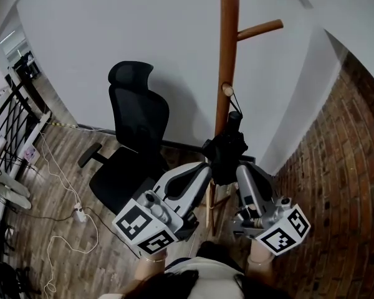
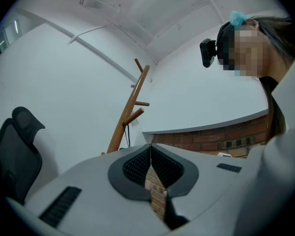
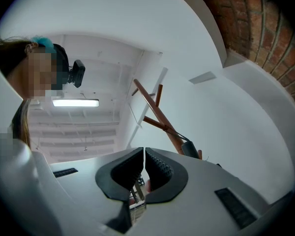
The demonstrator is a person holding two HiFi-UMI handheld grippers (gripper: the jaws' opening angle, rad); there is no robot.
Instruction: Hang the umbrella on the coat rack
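- At the bottom of the head view, the left gripper [image 1: 197,173] and right gripper [image 1: 244,175] sit just below the umbrella, each with its jaws pressed together on nothing. Their marker cubes [image 1: 143,228] carry black-and-white squares only, with no lettering.
- Just above them, the black umbrella [image 1: 227,149] hangs by its strap [image 1: 232,102] from a low peg [image 1: 225,90] of the coat rack [image 1: 228,36].
- The peg looks short and the loop seems to sit near its tip — a knock from either gripper could slide it off.
- Farther off, the office chair [image 1: 137,136] shows no readable brand.
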